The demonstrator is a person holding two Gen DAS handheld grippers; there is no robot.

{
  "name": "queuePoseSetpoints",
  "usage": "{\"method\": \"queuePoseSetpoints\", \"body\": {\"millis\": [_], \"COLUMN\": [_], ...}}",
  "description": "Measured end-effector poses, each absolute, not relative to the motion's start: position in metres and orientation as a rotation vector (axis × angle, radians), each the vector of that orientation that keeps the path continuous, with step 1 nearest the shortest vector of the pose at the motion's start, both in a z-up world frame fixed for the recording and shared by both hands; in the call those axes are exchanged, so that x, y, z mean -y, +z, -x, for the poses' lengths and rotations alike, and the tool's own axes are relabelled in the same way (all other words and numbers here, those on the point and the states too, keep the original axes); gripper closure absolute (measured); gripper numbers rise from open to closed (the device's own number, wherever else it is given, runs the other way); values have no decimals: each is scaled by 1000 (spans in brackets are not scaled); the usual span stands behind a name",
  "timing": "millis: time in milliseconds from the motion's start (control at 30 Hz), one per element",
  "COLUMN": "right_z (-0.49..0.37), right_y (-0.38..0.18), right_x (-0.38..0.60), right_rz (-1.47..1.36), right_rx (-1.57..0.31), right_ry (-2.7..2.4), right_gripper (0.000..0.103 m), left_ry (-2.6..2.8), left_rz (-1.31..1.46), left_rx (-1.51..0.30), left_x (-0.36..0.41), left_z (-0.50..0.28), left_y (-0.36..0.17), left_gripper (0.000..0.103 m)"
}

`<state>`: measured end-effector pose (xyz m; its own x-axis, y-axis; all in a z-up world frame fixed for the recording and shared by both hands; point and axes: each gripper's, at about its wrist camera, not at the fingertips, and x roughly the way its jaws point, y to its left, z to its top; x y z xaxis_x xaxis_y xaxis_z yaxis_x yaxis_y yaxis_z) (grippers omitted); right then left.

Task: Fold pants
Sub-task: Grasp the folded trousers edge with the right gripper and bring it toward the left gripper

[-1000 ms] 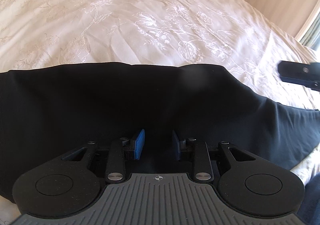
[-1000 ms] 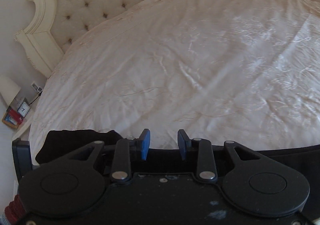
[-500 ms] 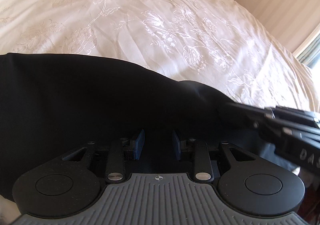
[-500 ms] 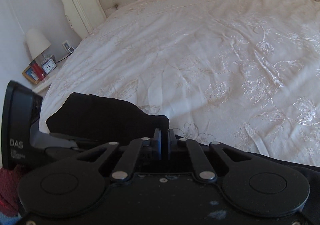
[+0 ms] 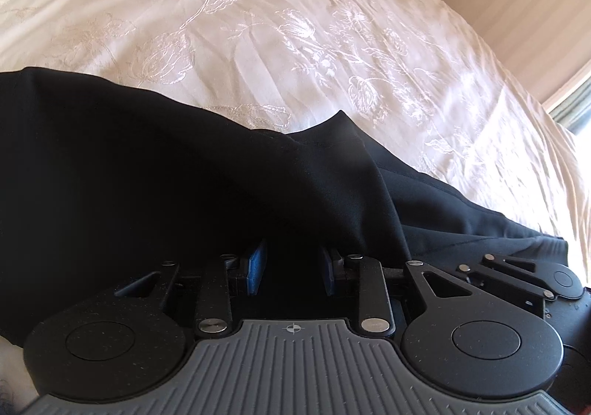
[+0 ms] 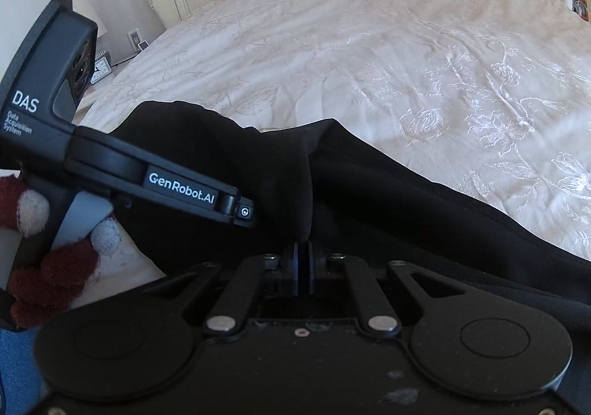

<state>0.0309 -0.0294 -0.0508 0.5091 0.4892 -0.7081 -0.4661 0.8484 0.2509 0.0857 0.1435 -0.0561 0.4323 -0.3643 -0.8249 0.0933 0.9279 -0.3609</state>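
On the embroidered bedspread (image 6: 369, 56) the black pants (image 6: 388, 200) are spread (barely folded, it seems); a fabric ridge is pinched by the right tool (image 6: 303, 267), just closed, while cloth sits between the left tool's (image 5: 291, 267) part-open jaws.

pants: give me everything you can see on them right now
The pants are plain black, matte woven-looking fabric, lying across the near part of a cream embroidered bedspread. A fold is pulled up into a ridge, pinched in the right gripper, whose jaws have just been closing. The left gripper has fabric between its blue pads; whether they press it is unclear. No waistband, pockets or hems can be made out.
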Motion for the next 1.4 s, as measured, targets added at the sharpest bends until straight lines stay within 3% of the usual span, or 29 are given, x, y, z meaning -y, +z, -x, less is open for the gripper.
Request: {"method": "queuePoseSetpoints", "body": {"millis": [100,400,700,833,1267,1300,1400], "right_z": [-38,-81,-148,-160,-197,-198,-204], "right_y": [-42,-9,-31,-41,-60,-63,-72], "right_x": [36,39,27,18,18,19,13], "right_rz": [-88,-166,-263,-322,-474,-481,-396], "right_rx": [-856,-834,-1049,-1177,-1070,-1073,-1095], "right_ry": [552,496,565,713,594,578,544], "right_gripper": [78,70,62,62,65,66,84], "left_ry": [-288,-279,-276,-278,-263,-262,-258], "left_rz": [295,261,264,309,354,350,315], "left_rx": [-1089,-1080,-1078,-1088,-1091,-1090,-1080], "left_x": [-145,-140,-140,-146,-150,-150,-145], "left_z": [-86,-85,-87,-89,-86,-86,-84], "left_y": [-57,-56,-58,-60,-64,-64,-64], "left_gripper": [73,73,73,73,73,73,73]}}
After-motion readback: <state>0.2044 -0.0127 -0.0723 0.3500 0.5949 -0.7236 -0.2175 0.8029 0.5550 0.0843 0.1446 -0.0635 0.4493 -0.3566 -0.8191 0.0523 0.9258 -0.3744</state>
